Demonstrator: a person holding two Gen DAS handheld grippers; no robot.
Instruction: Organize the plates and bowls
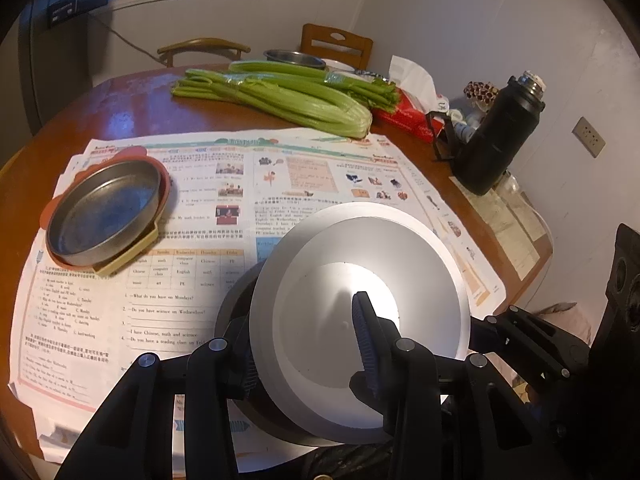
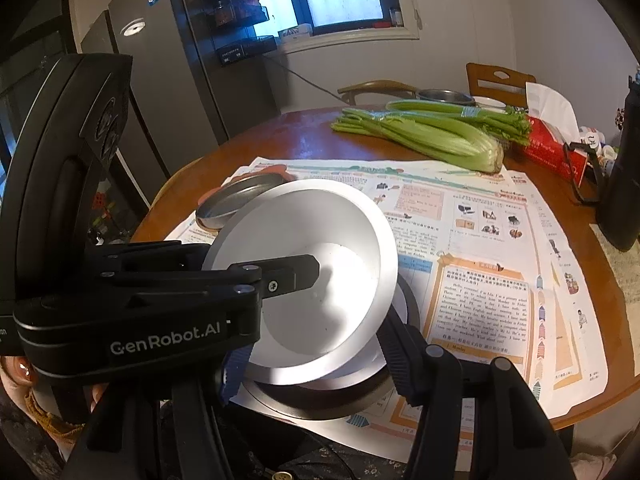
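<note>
A white bowl (image 1: 360,280) hangs tilted over the newspaper, and my left gripper (image 1: 300,320) is shut on its wall, one finger (image 1: 364,332) inside and the other outside. From the right wrist view the same white bowl (image 2: 312,280) sits above a dark bowl (image 2: 320,396) with a pale inside. My right gripper (image 2: 316,360) holds that dark bowl, a finger (image 2: 400,356) against each side of its near part. A shallow metal pan (image 1: 104,212) rests on a red plate and a tan plate at the left.
Newspaper (image 1: 224,216) covers the round wooden table (image 1: 132,108). Celery (image 1: 288,96), a red tissue box (image 1: 408,116), a black flask (image 1: 500,136) and a metal bowl (image 1: 296,58) stand at the back and right. Chairs and a fridge (image 2: 168,100) lie beyond.
</note>
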